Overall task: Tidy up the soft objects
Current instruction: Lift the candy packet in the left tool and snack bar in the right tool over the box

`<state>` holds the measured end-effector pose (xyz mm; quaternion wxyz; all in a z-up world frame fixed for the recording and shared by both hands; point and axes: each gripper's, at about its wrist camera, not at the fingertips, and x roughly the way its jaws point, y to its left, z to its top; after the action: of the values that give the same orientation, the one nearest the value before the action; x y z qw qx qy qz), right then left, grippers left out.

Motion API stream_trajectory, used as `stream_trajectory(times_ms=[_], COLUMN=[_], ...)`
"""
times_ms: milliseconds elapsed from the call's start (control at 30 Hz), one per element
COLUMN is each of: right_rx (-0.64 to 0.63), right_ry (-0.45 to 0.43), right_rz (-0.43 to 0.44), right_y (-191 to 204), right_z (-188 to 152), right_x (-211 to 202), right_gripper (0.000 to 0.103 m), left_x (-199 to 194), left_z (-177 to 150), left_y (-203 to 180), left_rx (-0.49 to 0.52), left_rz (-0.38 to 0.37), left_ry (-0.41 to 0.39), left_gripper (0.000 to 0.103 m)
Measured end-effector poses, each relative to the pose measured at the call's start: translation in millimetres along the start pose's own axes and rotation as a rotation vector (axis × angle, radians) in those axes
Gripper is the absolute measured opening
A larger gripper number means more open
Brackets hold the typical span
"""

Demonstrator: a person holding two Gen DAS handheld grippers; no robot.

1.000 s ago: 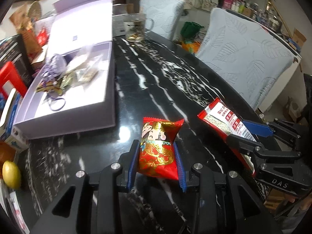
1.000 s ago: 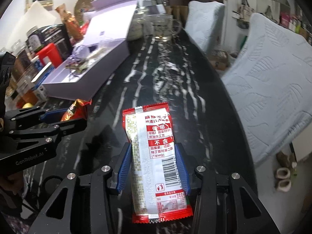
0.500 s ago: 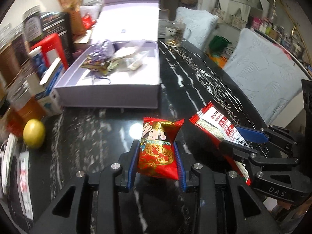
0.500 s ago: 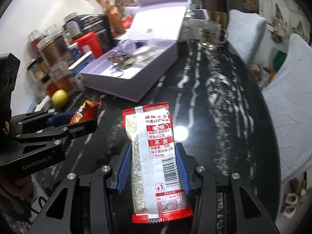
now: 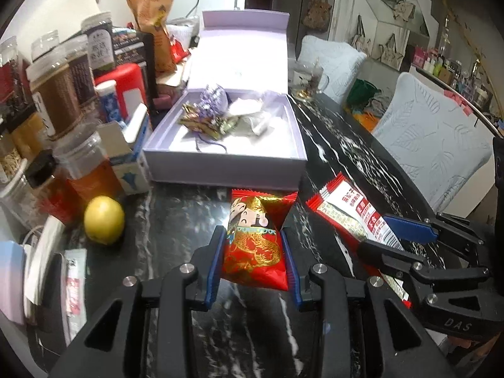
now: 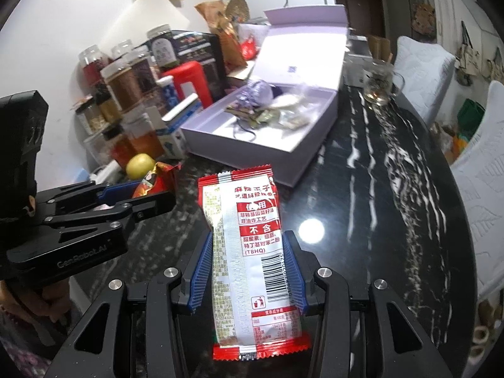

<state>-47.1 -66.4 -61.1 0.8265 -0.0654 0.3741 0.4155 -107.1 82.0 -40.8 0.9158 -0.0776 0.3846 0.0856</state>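
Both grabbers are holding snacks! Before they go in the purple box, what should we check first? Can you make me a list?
1. Left gripper clamped on the red and gold snack pack: ok.
2. Right gripper clamped on the red and white snack packet: ok.
3. Purple box lid open: ok.
4. Free space on the box floor near its front wall: ok.
5. Grippers apart from each other: ok.
6. Lemon clear of the path to the box: ok.
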Motion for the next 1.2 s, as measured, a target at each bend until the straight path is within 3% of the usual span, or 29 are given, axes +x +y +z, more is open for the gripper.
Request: stream_trajectory(times_ms=[633,900,1200], right_rx=[-0.1,-0.142,-0.14], right_ry=[-0.171,-0.236,-0.248], right_rz=[-0.018,-0.063,-0.071], right_y=[14.8,2.4,-20.2], right_z=[79.6,121.6,166.7], right_x=[-24.0,-25.4,3.2], right_gripper=[0.044,0.044,0.044], left_x=[-28.9,-17.6,18.7], left_z=[82.7,125.0,169.8], left_y=[5.7,6.5,16.4], left_rx=[0.065,0.089,0.075], left_rz=[-0.019,-0.019,-0.006], left_ry=[-0.214,-0.28,-0.295], left_gripper=[0.034,0.034,0.034])
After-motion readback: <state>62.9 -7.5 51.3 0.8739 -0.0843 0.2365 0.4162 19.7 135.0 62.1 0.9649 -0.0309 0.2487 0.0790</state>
